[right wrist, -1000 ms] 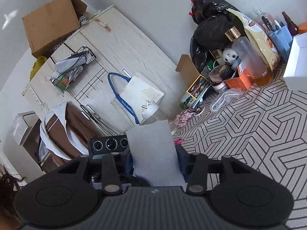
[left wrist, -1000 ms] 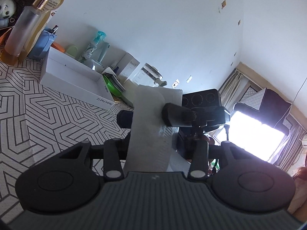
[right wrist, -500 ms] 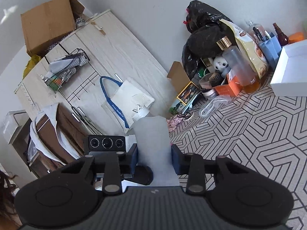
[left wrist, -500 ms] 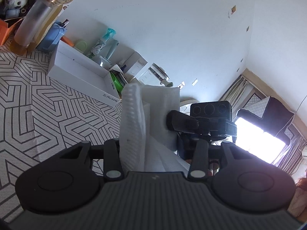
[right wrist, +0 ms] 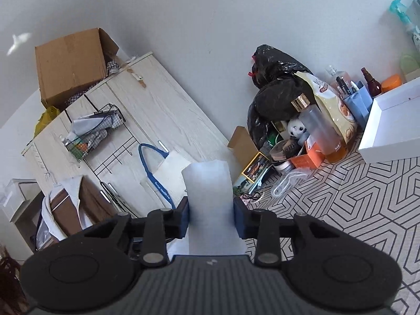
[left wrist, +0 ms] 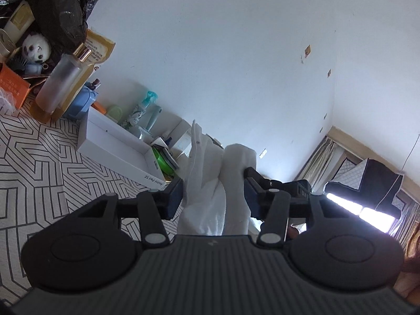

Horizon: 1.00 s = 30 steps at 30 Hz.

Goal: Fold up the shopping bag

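The white shopping bag (left wrist: 236,162) is held up in the air, above the patterned tabletop (left wrist: 39,162). In the left wrist view it stands bunched in thick upright folds between the pads of my left gripper (left wrist: 212,197). Those jaws are opening, and the bag fills the gap and touches both pads. Part of the other gripper's black body (left wrist: 288,186) shows just behind the right finger. In the right wrist view the bag (right wrist: 207,181) is a flat folded strip rising from my right gripper (right wrist: 211,215), which is shut on it.
A white open box (left wrist: 118,144), a frosted bottle (left wrist: 60,84), a black bin bag (left wrist: 52,2) and small clutter line the table's far edge by the wall. Beyond the table stand a pale cabinet (right wrist: 157,110) with a cardboard box (right wrist: 71,63) on top and a hanging tote (right wrist: 168,173).
The right jaws closed in on the bag strip. The left jaws widened as the flat sheet bunched into thick folds between them. Both views swung sideways along the table.
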### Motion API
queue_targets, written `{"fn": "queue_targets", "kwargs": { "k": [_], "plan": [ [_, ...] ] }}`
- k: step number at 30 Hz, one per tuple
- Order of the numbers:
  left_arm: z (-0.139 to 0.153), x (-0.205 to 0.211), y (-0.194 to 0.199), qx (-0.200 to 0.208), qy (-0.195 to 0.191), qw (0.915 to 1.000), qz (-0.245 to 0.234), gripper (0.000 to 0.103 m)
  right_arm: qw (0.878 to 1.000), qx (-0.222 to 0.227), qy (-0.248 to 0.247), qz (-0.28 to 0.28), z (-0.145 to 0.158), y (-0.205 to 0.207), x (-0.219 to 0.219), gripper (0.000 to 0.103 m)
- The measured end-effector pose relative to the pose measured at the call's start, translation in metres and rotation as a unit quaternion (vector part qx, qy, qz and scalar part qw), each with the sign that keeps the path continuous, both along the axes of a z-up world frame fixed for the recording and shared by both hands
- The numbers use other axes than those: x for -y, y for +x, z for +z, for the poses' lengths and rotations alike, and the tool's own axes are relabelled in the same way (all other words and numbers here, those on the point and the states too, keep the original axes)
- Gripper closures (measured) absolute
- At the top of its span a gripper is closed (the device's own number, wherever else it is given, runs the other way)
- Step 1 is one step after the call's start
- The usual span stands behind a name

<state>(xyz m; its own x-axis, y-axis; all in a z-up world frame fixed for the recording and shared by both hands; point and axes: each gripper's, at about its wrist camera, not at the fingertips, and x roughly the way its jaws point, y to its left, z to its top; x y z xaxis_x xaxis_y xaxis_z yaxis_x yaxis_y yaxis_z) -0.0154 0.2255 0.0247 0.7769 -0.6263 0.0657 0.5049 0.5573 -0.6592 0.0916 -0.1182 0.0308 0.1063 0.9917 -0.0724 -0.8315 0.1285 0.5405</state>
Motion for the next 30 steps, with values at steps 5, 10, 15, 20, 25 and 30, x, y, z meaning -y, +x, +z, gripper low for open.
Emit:
{"fn": "queue_targets", "kwargs": {
  "k": [5,10,15,20,25,30],
  "plan": [
    [0.001,-0.018,-0.006,0.019,-0.036,0.9990,0.020,0.053,1.000,0.016,0.014,0.002,0.010,-0.012,0.013,0.068],
    [-0.002,-0.032,0.006,0.007,-0.069,0.9973,0.023,0.048,0.999,0.002,0.030,0.028,0.012,-0.018,0.023,0.068],
    [-0.006,-0.022,0.035,-0.023,-0.061,0.9978,-0.005,0.050,0.994,-0.042,0.068,0.077,0.005,-0.017,0.033,0.068],
    [-0.003,0.000,0.040,-0.006,-0.040,0.9981,-0.047,0.053,0.987,-0.079,0.094,0.104,-0.003,-0.009,0.044,0.068],
    [0.005,0.017,0.032,0.028,-0.036,0.9955,-0.083,0.053,0.990,-0.077,0.088,0.080,-0.009,-0.002,0.052,0.068],
    [0.009,0.030,0.029,0.031,-0.028,0.9936,-0.105,0.054,0.992,-0.067,0.082,0.065,-0.014,0.000,0.053,0.068]
  ]
}}
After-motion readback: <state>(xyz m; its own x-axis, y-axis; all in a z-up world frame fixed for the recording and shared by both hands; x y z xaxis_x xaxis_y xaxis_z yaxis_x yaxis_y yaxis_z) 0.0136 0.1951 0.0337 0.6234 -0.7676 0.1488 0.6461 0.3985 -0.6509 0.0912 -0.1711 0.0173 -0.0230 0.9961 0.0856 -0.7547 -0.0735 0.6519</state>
